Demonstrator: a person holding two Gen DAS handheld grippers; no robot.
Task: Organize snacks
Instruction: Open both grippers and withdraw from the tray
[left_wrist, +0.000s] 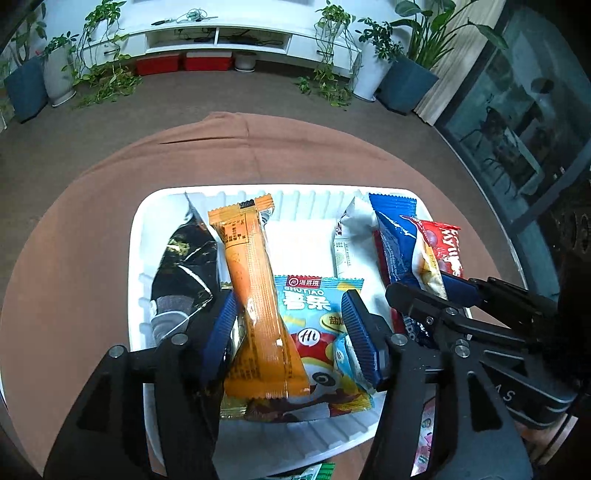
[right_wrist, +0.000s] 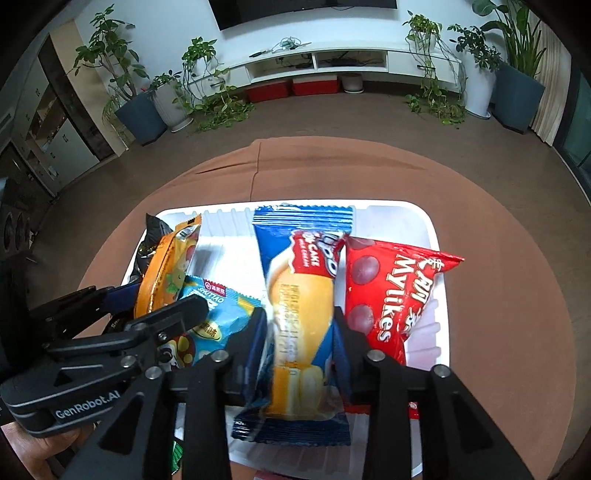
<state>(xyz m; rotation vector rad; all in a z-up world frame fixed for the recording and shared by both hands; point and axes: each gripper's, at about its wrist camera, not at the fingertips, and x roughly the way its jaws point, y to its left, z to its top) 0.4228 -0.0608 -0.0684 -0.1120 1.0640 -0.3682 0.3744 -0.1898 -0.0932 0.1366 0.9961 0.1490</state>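
I see a round desk (left_wrist: 92, 229) with a brown cloth on it; on it sits a white tray (left_wrist: 135, 258) full of snacks; my two grippers hang over the tray side by side.

My right gripper (right_wrist: 299, 332) is squeezed shut on the blue cake packet (right_wrist: 295, 317); the blue pads press its middle from both sides, and the packet pokes out in front and behind. It looks light and puffy, with soft cake inside, so I think a hard squeeze could squash it; the wrapper looks shiny and may slip. The middle seems the best place to hold.

My left gripper (left_wrist: 291, 332) is spread wide and holds nothing; the orange packet (left_wrist: 255, 295) lies between its pads on top of the light blue packet (left_wrist: 325, 332); I cannot tell if the pads touch them. Both look thin, light and crinkly.

The red candy bag (right_wrist: 391, 295) lies just right of the cake packet; the black bag (left_wrist: 184, 273) leans at the tray's left side.
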